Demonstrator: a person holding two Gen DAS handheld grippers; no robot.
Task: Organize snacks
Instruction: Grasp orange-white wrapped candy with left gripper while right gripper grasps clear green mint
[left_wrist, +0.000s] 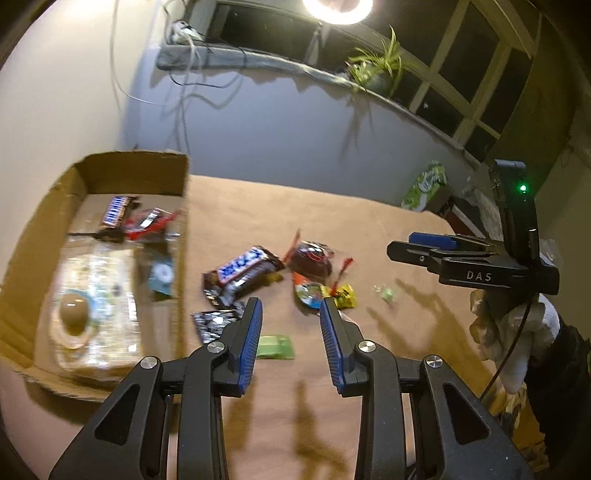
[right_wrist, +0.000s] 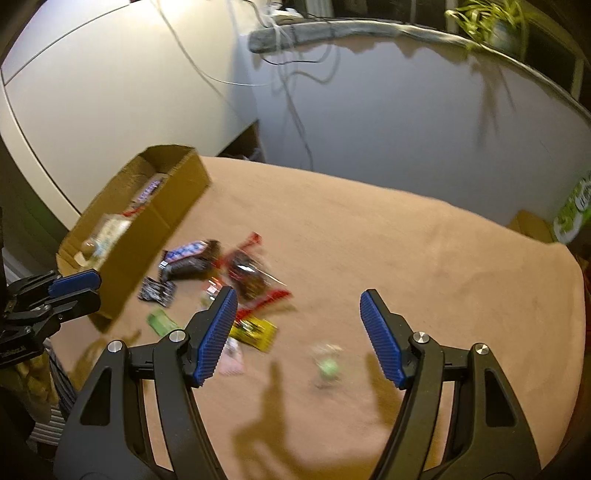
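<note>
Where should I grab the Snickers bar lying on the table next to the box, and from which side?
Take the Snickers bar across its narrow width at mid-length, coming from above. It lies flat on the tan table with its long axis slanting, so turn the fingers crosswise to that axis. The open left hand-held gripper is nearest. Its crimped ends are flat and probably slippery; a black wrapper crowds the near end.

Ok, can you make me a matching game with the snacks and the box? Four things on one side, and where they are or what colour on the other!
Things:
1. brown cardboard box
2. dark Snickers bar with blue lettering
3. flat yellow candy packet
4. small round green candy

Descriptions:
A. lies alone, apart from the pile
B. holds snacks already
C. yellow
D. on the cloth right beside the box

Pairs: 1-B, 2-D, 3-C, 4-A
</note>
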